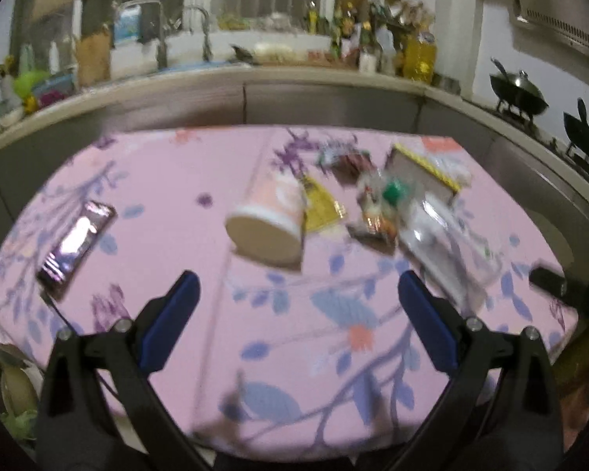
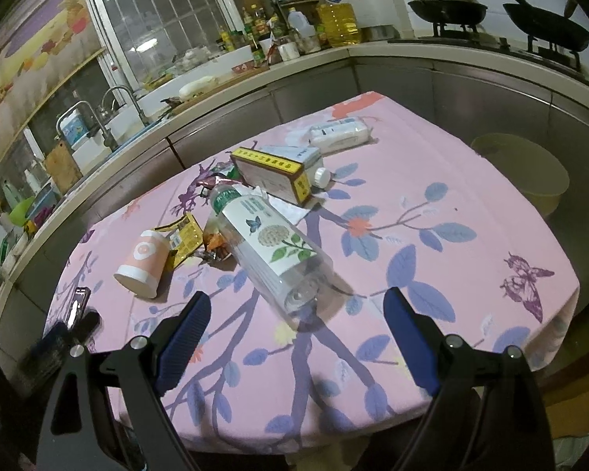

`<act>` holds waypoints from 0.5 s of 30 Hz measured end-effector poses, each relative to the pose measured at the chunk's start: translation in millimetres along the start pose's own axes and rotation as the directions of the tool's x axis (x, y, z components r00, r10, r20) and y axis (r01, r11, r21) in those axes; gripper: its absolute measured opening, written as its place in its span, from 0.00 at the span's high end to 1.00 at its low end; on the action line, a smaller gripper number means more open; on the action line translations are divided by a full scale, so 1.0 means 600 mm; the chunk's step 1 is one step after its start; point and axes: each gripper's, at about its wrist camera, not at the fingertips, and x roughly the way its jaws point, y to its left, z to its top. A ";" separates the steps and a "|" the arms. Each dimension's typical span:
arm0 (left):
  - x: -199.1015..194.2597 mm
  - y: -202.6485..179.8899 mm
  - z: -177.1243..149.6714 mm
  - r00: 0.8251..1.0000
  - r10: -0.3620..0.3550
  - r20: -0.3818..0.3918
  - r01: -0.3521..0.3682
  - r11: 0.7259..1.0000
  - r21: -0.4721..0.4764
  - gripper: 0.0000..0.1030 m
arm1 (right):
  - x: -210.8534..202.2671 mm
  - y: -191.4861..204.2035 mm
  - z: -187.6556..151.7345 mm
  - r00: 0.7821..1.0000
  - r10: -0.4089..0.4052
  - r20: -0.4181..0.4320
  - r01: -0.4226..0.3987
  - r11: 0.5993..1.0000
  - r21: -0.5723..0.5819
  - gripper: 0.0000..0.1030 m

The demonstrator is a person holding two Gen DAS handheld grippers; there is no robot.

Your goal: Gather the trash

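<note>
Trash lies scattered on a pink flowered tablecloth [image 1: 200,165] [image 2: 471,196]. A pink paper cup [image 1: 269,218] [image 2: 143,261] lies on its side, with a yellow wrapper [image 1: 322,206] [image 2: 184,237] beside it. A clear plastic bottle [image 2: 271,247] [image 1: 447,247] lies in the middle, its base toward my right gripper [image 2: 296,314], which stands open just short of it. Behind are a yellow-edged box [image 2: 273,174] [image 1: 424,168] and a white packet [image 2: 339,131]. My left gripper [image 1: 298,294] is open above bare cloth, in front of the cup. A shiny purple wrapper [image 1: 76,247] lies far left.
A kitchen counter [image 2: 294,66] with sink, bottles and an oil jug curves behind the table. Woks [image 2: 447,6] sit on the stove at right. A round yellowish bin [image 2: 526,180] stands beyond the table's right edge. The other gripper's dark tip [image 1: 561,286] shows at right.
</note>
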 end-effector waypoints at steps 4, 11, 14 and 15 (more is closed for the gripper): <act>0.001 0.000 0.038 1.000 0.026 0.011 -0.027 0.999 0.027 0.06 | -0.002 0.010 -0.012 1.000 0.025 -0.015 -0.025 1.000 -0.015 0.16; 0.010 0.015 0.070 0.996 0.079 0.031 -0.080 0.996 0.032 0.06 | -0.010 0.032 -0.030 0.996 0.087 -0.018 -0.088 0.994 -0.064 0.16; 0.013 0.018 0.074 0.991 0.127 0.047 -0.129 0.990 0.053 0.06 | -0.017 0.036 -0.033 0.993 0.117 -0.002 -0.117 0.991 -0.068 0.16; 0.014 0.020 0.076 0.989 0.139 0.051 -0.142 0.988 0.058 0.06 | -0.019 0.037 -0.033 0.991 0.132 0.002 -0.132 0.989 -0.067 0.15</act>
